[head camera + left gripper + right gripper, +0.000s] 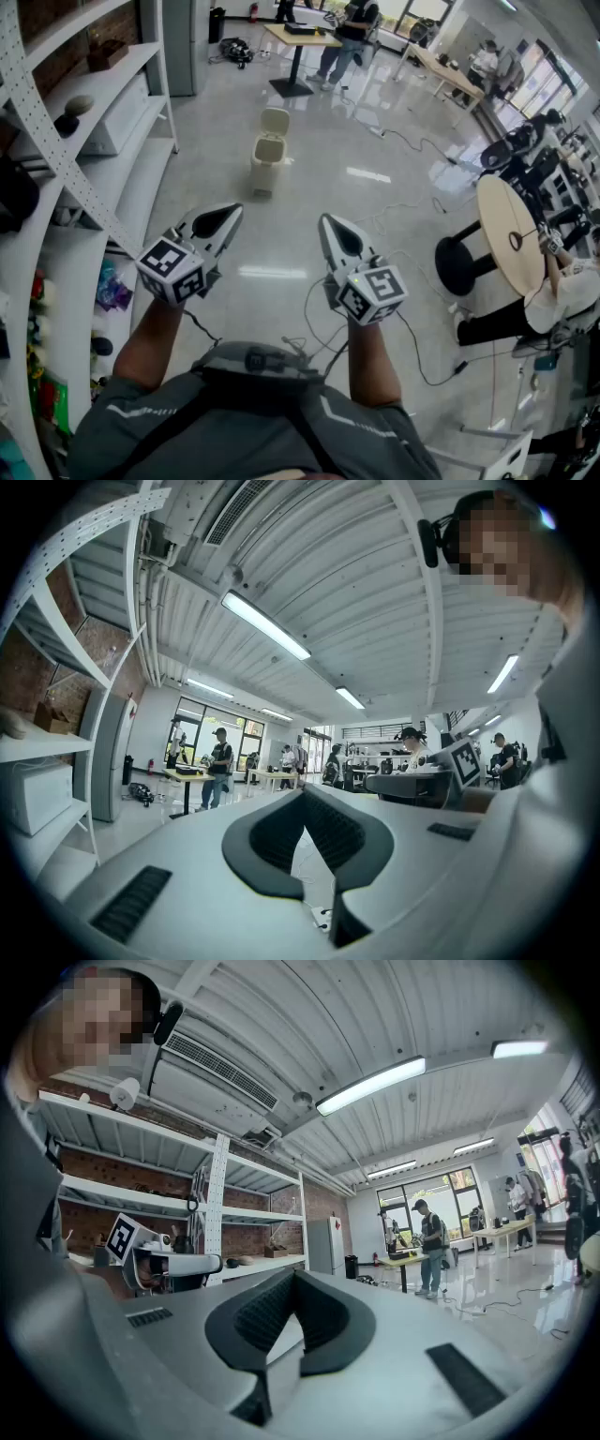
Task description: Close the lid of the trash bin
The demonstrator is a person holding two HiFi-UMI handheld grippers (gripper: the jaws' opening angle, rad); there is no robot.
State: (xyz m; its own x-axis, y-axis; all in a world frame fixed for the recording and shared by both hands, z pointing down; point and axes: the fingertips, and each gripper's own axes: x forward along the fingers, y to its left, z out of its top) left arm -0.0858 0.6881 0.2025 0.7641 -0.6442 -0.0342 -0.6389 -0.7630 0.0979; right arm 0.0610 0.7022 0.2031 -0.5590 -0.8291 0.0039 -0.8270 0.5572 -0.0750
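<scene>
A small cream trash bin [269, 150] stands on the pale floor some way ahead, its lid tipped up and open. In the head view both grippers are held out at waist height, well short of the bin and apart from it. The left gripper [231, 213] is shut with nothing in it, and so is the right gripper [327, 223]. In the left gripper view the jaws meet at their tip [302, 797], aimed level across the room. The right gripper view shows the same closed tip [292, 1275]. Neither gripper view shows the bin.
White shelving [103, 122] runs along the left. A round table [511, 234] and a black stool [459, 264] stand at the right, with a seated person beside them. Cables [412, 202] trail over the floor. People stand at a table [300, 37] far back.
</scene>
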